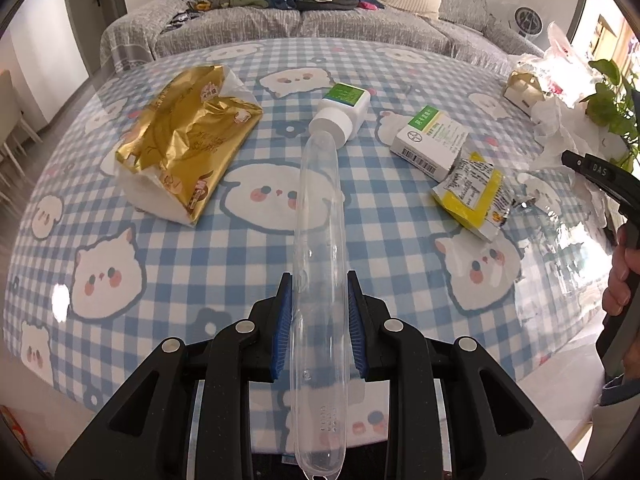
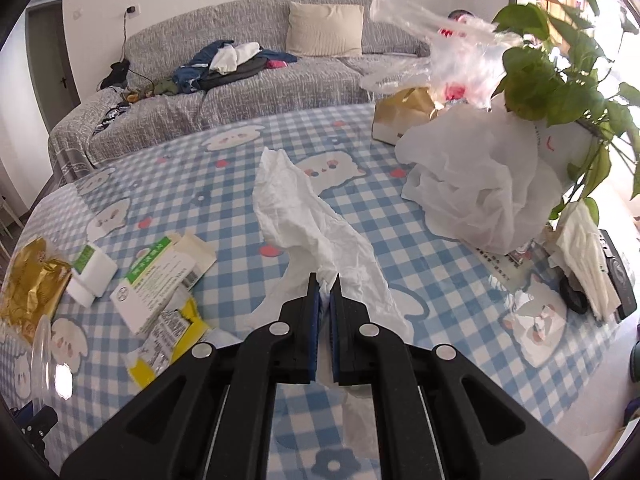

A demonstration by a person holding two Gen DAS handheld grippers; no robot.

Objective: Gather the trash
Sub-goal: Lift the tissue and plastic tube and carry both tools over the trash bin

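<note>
My left gripper (image 1: 319, 282) is shut on a long clear plastic tube case (image 1: 318, 248), held above the checked tablecloth (image 1: 200, 280). Beyond it lie a gold tissue pack (image 1: 184, 148), a white pill bottle with a green label (image 1: 340, 114), a white medicine box (image 1: 430, 140) and a yellow wrapper (image 1: 472, 194). My right gripper (image 2: 325, 280) is shut on a crumpled white tissue (image 2: 304, 216) that trails across the table. The medicine box (image 2: 156, 284), the bottle (image 2: 90, 276) and the yellow wrapper (image 2: 168, 344) lie to its left.
A heap of white tissue (image 2: 472, 184), a clear plastic bag (image 2: 432, 56), a gold box (image 2: 404, 116) and a green plant (image 2: 560, 80) crowd the table's right side. A grey sofa (image 2: 240, 92) with clothes stands behind. The right gripper's handle (image 1: 600, 184) shows at right.
</note>
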